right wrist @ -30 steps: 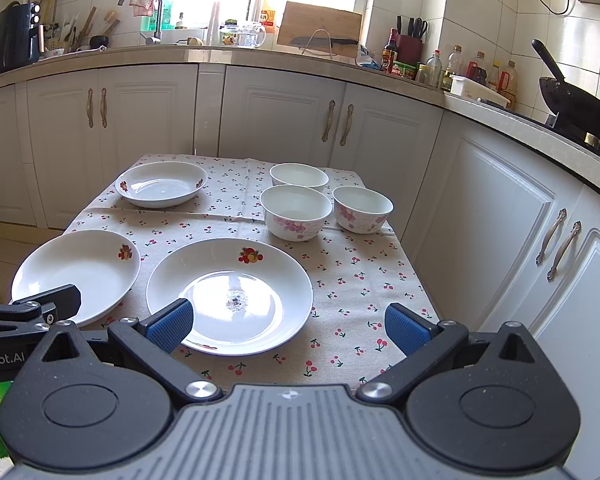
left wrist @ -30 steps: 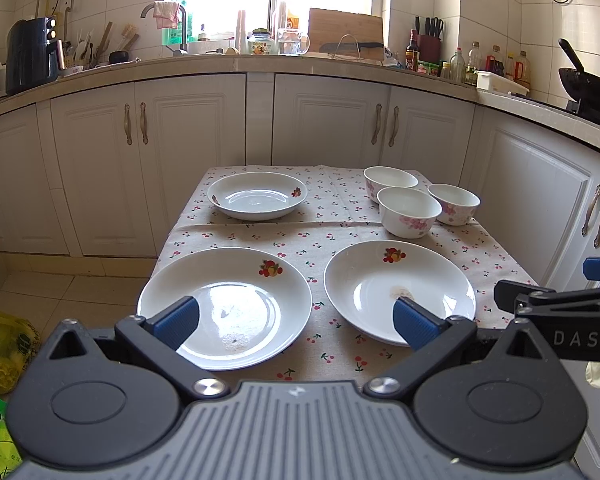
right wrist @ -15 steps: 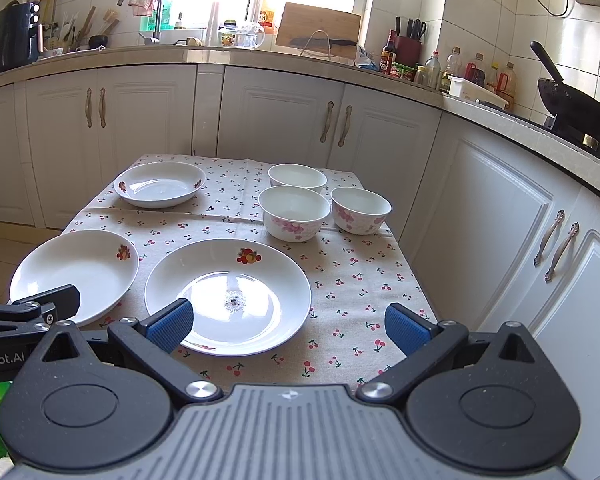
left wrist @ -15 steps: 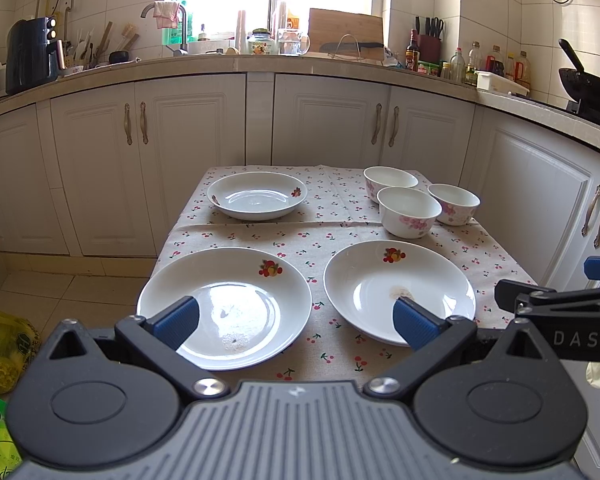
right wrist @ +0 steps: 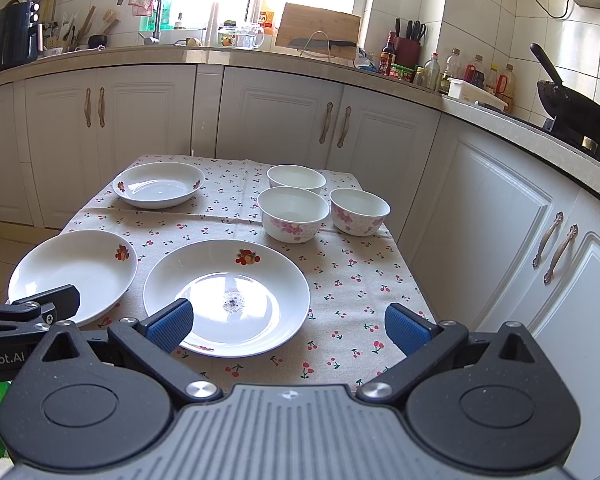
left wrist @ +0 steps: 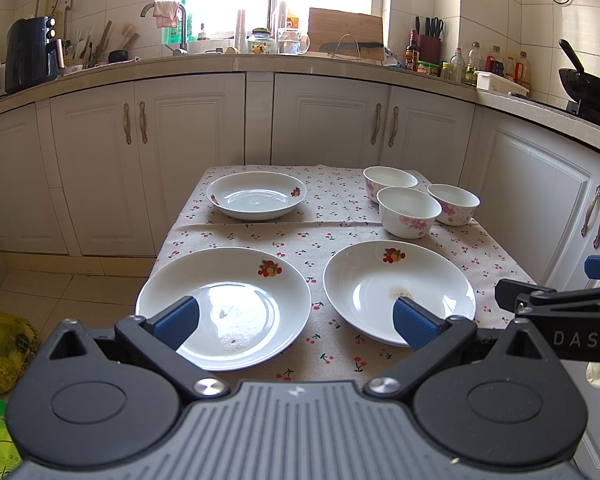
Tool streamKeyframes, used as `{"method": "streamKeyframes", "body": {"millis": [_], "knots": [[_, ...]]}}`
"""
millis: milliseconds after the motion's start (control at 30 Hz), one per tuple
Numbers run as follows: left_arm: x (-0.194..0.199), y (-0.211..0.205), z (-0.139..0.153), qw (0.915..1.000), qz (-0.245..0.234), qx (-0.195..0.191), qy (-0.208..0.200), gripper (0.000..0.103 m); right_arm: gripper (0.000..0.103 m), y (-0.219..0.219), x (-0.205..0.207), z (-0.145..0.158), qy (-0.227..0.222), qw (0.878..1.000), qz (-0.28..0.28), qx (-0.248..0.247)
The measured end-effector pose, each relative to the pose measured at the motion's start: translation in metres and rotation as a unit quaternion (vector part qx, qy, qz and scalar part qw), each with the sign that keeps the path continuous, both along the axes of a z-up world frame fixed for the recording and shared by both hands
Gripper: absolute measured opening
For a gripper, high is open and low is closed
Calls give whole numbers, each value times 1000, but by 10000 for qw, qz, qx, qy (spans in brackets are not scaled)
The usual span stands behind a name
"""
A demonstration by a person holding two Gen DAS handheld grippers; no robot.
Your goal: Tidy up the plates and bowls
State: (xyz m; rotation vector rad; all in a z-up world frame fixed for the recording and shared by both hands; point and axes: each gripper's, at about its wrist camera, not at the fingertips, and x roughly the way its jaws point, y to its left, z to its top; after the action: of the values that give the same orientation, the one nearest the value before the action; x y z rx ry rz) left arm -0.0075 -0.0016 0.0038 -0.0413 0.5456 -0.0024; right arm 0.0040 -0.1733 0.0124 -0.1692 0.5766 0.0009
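- White kitchen cabinets run behind a small table covered in a cherry-print cloth.
- Left gripper hangs above the table's near edge with its jaws spread wide, holding and touching nothing.
- Just ahead of its left fingertip lies a large plate, and just ahead of its right fingertip lies a second plate; the two sit side by side, close but apart.
- Farther ahead and to the left of this gripper sits a deeper dish, well apart from the near plates.
- Ahead to its right stand three flowered bowls, clustered close together; I cannot tell if they touch.
- Right gripper is also wide open and empty, held above the near edge of the table.
- In its view the second plate lies directly ahead, over toward the left fingertip, with bare cloth ahead of the right fingertip.
- Part of the left gripper shows at the left edge of that view, in front of the first plate.
- From the right gripper the bowls stand straight ahead beyond the plate, and the dish is ahead to the left.
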Motion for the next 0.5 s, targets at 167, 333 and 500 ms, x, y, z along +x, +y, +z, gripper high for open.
{"method": "streamKeyframes", "body": {"millis": [167, 333, 500], "knots": [[3, -1, -1, 10000, -28, -34, -1, 102, 103, 0, 2, 0, 9, 10000, -1, 6], [7, 1, -3, 9999, -98, -34, 35, 102, 103, 0, 5, 0, 3, 10000, 33, -29], [13, 2, -3, 9997, -238, -75, 10, 102, 103, -2, 13, 2, -29, 9999, 160, 6]]}}
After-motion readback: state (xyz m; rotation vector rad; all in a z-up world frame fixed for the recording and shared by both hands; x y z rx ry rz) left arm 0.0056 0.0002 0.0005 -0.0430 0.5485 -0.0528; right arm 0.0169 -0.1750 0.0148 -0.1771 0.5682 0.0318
